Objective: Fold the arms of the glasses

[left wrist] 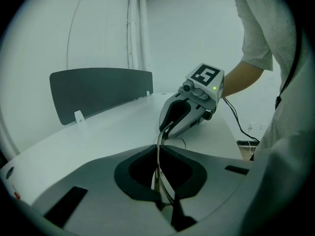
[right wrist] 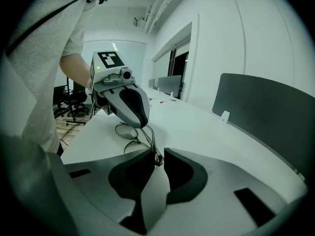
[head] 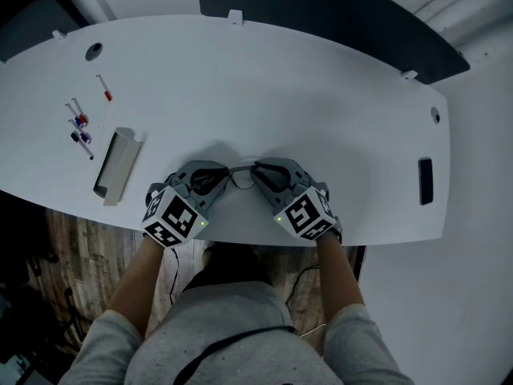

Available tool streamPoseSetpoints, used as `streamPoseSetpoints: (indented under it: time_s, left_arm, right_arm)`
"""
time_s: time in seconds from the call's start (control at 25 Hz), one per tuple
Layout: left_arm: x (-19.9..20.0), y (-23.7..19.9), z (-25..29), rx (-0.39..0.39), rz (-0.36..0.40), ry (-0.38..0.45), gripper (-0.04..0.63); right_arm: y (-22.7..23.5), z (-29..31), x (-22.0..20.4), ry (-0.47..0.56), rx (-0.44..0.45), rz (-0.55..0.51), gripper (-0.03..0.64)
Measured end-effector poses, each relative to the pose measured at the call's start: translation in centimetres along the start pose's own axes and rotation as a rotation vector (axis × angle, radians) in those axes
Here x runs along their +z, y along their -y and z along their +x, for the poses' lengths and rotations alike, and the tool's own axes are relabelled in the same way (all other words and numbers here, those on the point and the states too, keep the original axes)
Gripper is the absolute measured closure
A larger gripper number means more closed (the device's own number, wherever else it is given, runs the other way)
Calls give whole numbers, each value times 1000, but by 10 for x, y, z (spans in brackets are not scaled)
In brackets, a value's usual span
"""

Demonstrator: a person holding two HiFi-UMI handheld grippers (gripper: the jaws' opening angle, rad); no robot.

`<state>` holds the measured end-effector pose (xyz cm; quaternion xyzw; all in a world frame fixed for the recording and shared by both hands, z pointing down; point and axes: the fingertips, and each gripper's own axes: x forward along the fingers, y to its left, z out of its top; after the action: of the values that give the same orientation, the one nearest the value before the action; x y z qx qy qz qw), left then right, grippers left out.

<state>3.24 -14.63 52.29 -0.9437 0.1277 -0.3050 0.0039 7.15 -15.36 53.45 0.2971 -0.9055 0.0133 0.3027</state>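
A pair of thin wire-rimmed glasses (head: 242, 176) is held low over the white table (head: 264, 87), close to its front edge, between my two grippers. My left gripper (head: 223, 176) is shut on one end of the glasses (left wrist: 159, 140), whose wire runs in between the pressed jaws. The lenses (right wrist: 129, 134) show between the grippers. My right gripper (head: 258, 172) faces it from the other side. Its jaws (right wrist: 156, 155) stand a little apart, with the hinge end of the glasses at their tips.
A grey open case (head: 115, 165) lies to the left, with several pens (head: 78, 127) and a red marker (head: 104, 88) behind it. A dark partition (head: 321, 14) lines the far edge. A small black object (head: 426, 180) sits at the right.
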Motion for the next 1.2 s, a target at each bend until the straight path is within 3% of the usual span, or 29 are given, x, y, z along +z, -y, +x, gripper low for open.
streamPoseSetpoints:
  time_s: [0.32,0.68,0.92,1.2]
  left_arm:
    - [5,2,4,-12,-23,16,575]
    - [2,9,9,-50,0,-56,576]
    - [3,14,13,-79,-5,-81,576]
    - [7,17,10,-73,3,-28,557]
  right_arm:
    - [-1,-5,-1,38,74,129,503]
    - [-4,-5,-8,-18,68,43,503]
    - [-7,-6,-10,-32,68,39,503]
    - [-7,-5,-12,-43,40,26,503]
